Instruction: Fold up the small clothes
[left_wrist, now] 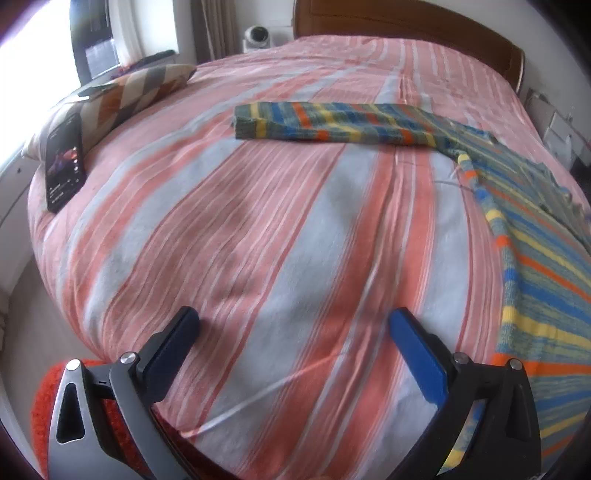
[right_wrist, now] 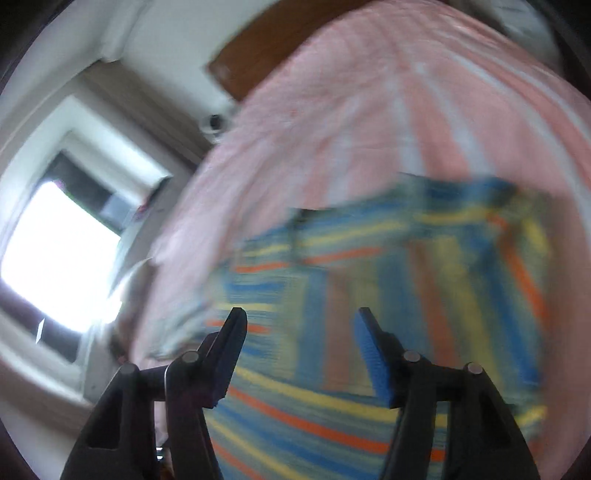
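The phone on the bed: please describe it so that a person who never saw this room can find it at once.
Start from the big bed with the pink and grey striped cover. At its left edge, near the window, a diamond-patterned pillow lies, and the phone leans against it. It is the only dark, glossy slab there, with a lit screen, unlike the soft striped knitted garment further right.

bed point(left_wrist: 258, 221) — pink-striped cover | wooden headboard point(left_wrist: 406, 22) | bright window point(right_wrist: 55, 254) — left
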The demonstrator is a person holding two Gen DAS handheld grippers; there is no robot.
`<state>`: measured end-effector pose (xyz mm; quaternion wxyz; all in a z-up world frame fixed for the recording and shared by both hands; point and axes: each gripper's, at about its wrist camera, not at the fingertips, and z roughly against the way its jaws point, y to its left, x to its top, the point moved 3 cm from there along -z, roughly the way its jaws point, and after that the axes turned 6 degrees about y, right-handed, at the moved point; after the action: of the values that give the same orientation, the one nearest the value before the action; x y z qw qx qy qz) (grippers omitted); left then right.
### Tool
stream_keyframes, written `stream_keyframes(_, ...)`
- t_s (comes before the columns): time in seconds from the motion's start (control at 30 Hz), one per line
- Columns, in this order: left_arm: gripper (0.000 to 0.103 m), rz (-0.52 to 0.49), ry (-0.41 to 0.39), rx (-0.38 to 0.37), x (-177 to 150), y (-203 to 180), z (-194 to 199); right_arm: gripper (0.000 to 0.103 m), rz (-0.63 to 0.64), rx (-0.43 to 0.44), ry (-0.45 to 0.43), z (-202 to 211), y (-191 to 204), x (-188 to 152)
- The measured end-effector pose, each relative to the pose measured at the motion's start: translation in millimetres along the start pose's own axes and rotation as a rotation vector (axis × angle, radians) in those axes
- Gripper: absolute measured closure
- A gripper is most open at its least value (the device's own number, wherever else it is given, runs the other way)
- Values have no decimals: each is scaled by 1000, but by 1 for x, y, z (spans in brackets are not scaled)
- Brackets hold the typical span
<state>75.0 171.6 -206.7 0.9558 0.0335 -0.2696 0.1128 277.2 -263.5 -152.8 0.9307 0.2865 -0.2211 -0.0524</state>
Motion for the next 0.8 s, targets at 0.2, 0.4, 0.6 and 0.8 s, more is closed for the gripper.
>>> stream_keyframes(0.2,0,-12,-20,1,-4,0,1,72,-109,-346,-16,31,-106,-23)
stream_keyframes(0.4,1,11,21,-63,-1,5,5,50,36,-400,-127,94,-93,-79)
stream_keyframes(0.6,1,-2,21,-225,36,10,31,40,130,-489,-212,133,-77,-163)
stream_keyframes(0.8,1,125,76,-193,144,66,-9,39,24,-464,-214,126,-101,-197)
